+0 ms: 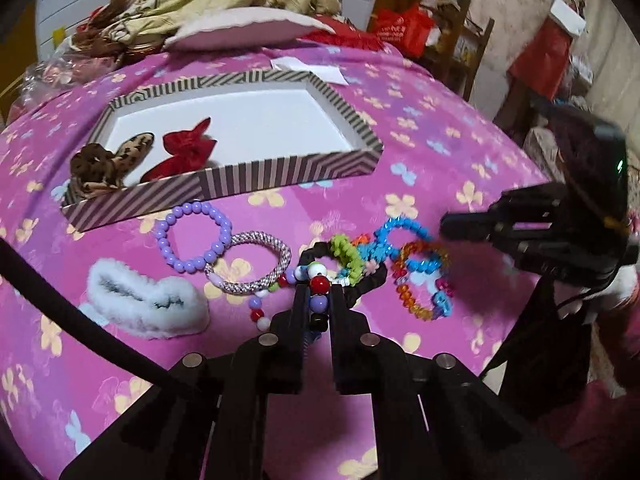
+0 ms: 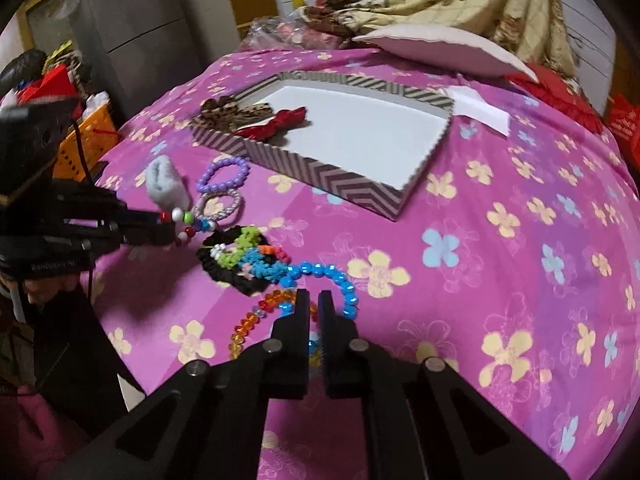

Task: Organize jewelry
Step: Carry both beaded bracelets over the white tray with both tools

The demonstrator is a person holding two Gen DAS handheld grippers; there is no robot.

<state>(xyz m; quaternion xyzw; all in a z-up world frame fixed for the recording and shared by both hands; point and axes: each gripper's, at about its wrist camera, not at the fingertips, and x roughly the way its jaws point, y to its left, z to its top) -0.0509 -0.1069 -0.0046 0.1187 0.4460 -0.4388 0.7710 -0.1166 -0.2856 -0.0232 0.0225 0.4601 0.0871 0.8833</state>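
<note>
Two jaws clamp mixed-bead bracelet (image 1: 318,292).

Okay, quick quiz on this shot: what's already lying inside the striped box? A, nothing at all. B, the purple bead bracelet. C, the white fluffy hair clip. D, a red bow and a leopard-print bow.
D: the red bow and the leopard-print bow lie in the striped box, while the purple bead bracelet and the white fluffy hair clip lie on the pink cloth outside it.
</note>
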